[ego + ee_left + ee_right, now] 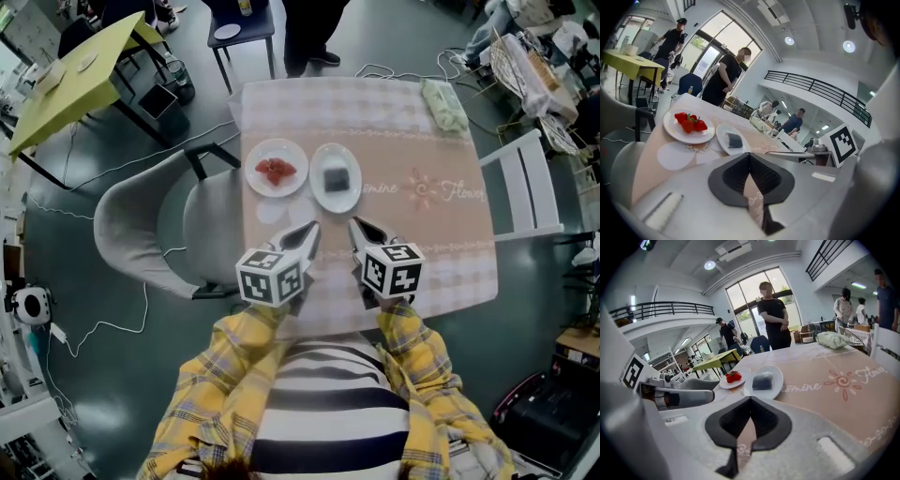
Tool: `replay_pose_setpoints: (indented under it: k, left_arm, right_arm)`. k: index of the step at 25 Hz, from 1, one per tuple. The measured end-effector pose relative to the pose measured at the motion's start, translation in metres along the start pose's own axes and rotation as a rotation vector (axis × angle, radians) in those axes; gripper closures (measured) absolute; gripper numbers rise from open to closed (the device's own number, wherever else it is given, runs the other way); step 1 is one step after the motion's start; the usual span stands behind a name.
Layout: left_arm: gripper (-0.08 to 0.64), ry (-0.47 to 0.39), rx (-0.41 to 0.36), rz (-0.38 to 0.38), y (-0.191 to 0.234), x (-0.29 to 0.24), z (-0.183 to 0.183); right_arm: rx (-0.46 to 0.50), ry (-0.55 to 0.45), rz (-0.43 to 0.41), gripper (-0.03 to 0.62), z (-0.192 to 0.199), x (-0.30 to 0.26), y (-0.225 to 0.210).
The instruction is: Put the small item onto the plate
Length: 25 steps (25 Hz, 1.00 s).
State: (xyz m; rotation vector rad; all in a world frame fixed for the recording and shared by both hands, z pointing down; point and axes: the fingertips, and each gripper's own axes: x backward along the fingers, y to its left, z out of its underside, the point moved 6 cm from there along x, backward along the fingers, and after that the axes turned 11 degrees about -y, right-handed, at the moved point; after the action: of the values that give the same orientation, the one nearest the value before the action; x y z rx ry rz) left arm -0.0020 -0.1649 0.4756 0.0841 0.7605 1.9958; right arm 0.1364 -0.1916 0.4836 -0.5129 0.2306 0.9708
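Observation:
Two white plates lie side by side on the table. The left plate holds red strawberries, seen too as strawberries in the left gripper view. The right plate carries a small dark grey block, the same block in the right gripper view. My left gripper and right gripper hover side by side over the table's near part, short of both plates. Both are shut with nothing between their jaws.
A pink checked cloth covers the table. A pale green bundle lies at its far right corner. A grey chair stands to the left and a white chair to the right. A person stands beyond the far edge.

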Motion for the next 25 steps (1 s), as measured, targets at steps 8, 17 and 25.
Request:
replay_pose_setpoints:
  k: [8, 17, 25]
  left_arm:
    - [0.561, 0.013, -0.001, 0.032, -0.011, 0.041, 0.013]
    - [0.561, 0.002, 0.03, 0.04, -0.011, 0.077, 0.024]
    - [0.561, 0.023, -0.017, 0.091, -0.019, 0.09, 0.029]
  right_arm:
    - [-0.018, 0.005, -0.003, 0.595, 0.016, 0.031, 0.021]
    - [-0.024, 0.009, 0.02, 0.595, 0.043, 0.065, 0.044]
    - [-0.035, 0.027, 0.036, 0.595, 0.062, 0.084, 0.055]
